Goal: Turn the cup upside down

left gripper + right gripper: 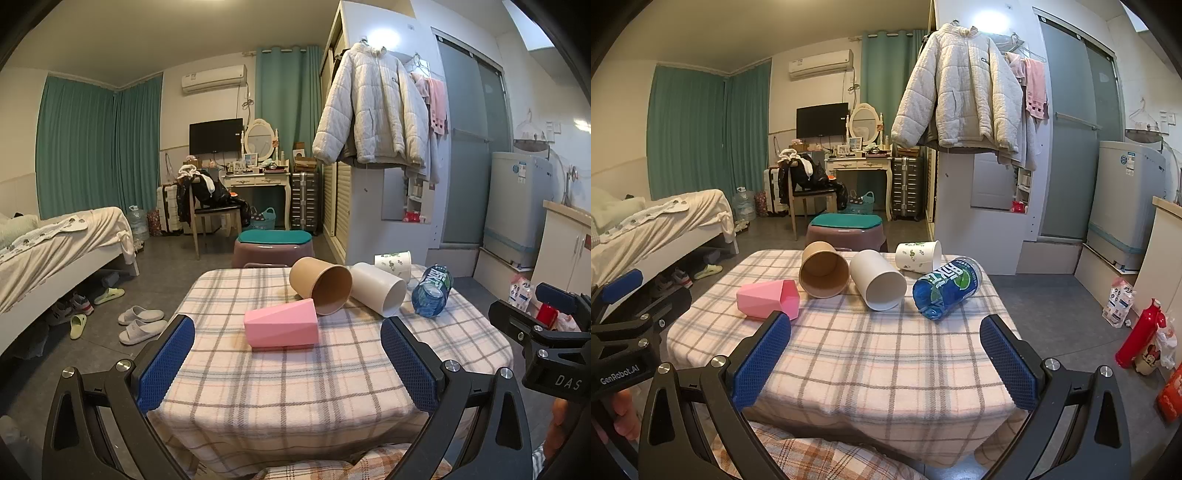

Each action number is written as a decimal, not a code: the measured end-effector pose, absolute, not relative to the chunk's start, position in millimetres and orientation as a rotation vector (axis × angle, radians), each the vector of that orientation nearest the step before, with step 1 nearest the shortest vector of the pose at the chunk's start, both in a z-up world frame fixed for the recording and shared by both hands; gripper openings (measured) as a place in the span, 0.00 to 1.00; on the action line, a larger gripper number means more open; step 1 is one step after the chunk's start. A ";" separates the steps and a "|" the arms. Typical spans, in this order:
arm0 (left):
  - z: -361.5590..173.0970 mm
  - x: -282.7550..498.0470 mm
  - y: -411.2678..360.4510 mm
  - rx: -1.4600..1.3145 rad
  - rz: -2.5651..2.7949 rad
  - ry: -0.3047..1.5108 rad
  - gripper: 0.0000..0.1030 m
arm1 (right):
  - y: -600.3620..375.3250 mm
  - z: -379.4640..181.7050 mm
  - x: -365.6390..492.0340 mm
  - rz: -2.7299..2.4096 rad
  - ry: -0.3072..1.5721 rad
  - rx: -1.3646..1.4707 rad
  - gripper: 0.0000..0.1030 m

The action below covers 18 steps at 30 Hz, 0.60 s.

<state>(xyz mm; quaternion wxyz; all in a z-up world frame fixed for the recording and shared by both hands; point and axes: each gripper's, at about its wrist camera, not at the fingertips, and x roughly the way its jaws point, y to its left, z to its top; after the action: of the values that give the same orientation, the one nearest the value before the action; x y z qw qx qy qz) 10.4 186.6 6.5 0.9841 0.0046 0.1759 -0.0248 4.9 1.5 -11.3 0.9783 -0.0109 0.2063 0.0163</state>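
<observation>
Both blue-padded grippers — left point(287, 363), right point(885, 360) — spread wide, holding nothing; faceted pink plastic cup point(281, 324) sideways on checked tablecloth point(295, 376).

Plaid tablecloth point(288, 376); white puffer jacket point(373, 107) hanging on wardrobe; red bottle point(1137, 332) on floor; slippers point(142, 325) beside bed point(55, 240).

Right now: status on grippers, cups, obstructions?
Left gripper and right gripper: jaws open, empty, short of table. Pink cup, brown paper cup, white cup on their sides. Blue bottle lying alongside.
</observation>
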 end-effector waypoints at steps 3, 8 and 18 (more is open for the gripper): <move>5.9 8.9 189.1 0.005 -0.049 0.357 1.00 | 4.0 -13.7 5.9 0.036 0.417 -0.024 1.00; 5.4 14.3 187.7 0.008 -0.050 0.358 1.00 | 2.2 -11.3 7.1 0.037 0.418 -0.023 1.00; 4.6 14.5 191.2 0.009 -0.051 0.361 1.00 | 4.7 -12.1 8.5 0.040 0.417 -0.029 1.00</move>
<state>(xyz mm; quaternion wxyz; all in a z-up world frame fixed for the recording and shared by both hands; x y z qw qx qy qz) 14.5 191.2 4.6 0.9834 0.0047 0.1796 -0.0255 8.5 4.7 -12.1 0.9781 -0.0143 0.2068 0.0201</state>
